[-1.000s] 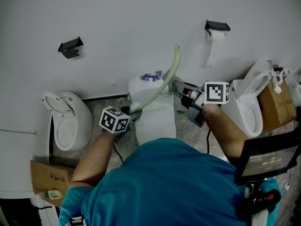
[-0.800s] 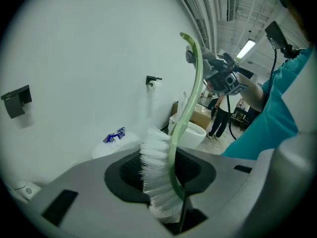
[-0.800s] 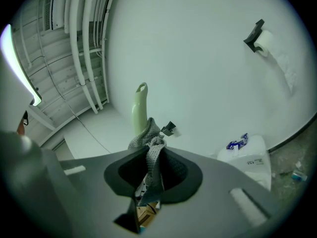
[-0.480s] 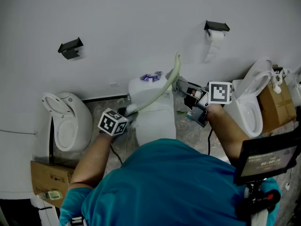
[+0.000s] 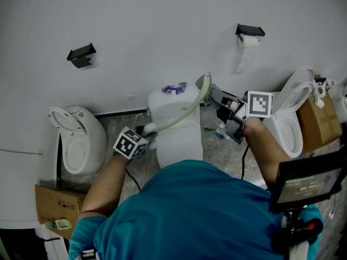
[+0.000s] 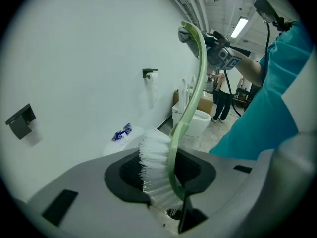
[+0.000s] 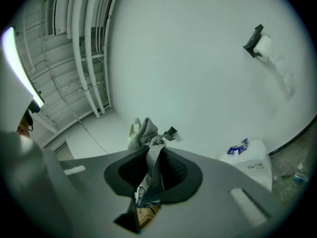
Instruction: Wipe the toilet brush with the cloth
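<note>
You hold the toilet brush (image 6: 172, 160) up over the cistern (image 5: 172, 108), with the cloth (image 7: 147, 135) at the far end of its handle
Your left gripper (image 5: 147, 129) has its jaws part-way closed on the brush's head end, the white bristles (image 6: 154, 167) sitting between the pads and the pale green handle curving up and away towards your other hand. Your right gripper (image 5: 212, 93) has its jaws pinched tight on the grey cloth, which bunches at the handle's tip and seems to wrap it, though the fold hides the contact. A blue wrapper (image 5: 174, 89) lies on the cistern lid against the wall (image 5: 141, 31)
</note>
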A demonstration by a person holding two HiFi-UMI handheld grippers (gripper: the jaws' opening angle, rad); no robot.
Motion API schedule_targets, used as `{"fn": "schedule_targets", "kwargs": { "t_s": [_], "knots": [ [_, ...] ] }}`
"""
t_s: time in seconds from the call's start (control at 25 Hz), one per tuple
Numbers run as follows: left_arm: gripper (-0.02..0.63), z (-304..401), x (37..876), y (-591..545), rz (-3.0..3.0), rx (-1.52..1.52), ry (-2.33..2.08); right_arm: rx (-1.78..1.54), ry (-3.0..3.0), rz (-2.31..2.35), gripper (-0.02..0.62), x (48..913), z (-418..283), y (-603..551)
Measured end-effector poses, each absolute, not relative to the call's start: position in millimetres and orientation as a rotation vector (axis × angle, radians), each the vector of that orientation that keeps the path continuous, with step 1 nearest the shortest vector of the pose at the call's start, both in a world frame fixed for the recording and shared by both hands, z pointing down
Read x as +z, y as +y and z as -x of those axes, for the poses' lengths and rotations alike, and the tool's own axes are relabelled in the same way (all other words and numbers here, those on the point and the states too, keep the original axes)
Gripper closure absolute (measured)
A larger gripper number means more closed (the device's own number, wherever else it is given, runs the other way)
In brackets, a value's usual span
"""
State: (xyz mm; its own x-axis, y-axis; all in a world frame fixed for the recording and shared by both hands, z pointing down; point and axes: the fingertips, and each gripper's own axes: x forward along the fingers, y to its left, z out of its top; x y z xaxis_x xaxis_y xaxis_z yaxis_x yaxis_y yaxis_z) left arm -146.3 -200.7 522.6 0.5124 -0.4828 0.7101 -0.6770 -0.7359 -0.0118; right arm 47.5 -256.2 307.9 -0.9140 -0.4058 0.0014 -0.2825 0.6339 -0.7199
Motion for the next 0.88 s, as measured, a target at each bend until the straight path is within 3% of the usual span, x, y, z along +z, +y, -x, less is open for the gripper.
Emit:
{"fn": "schedule_targets", "kwargs": {
  "t_s": [0.36,0.64,0.88],
  "knots": [
    [0.457,148,525,-196,-2.496,1.055,-0.964,-1.003,2.689,0.575,0.538,260,-73,-272],
    [0.457,167,513,-208,-2.509,1.283,-1.183,-0.151,3.095,1.102,0.538,235,-91,-268],
    [0.457,155,502,-220,-2.574,1.585,-1.243,0.397,3.674,0.861,0.538,323,-8,-221]
  ]
}}
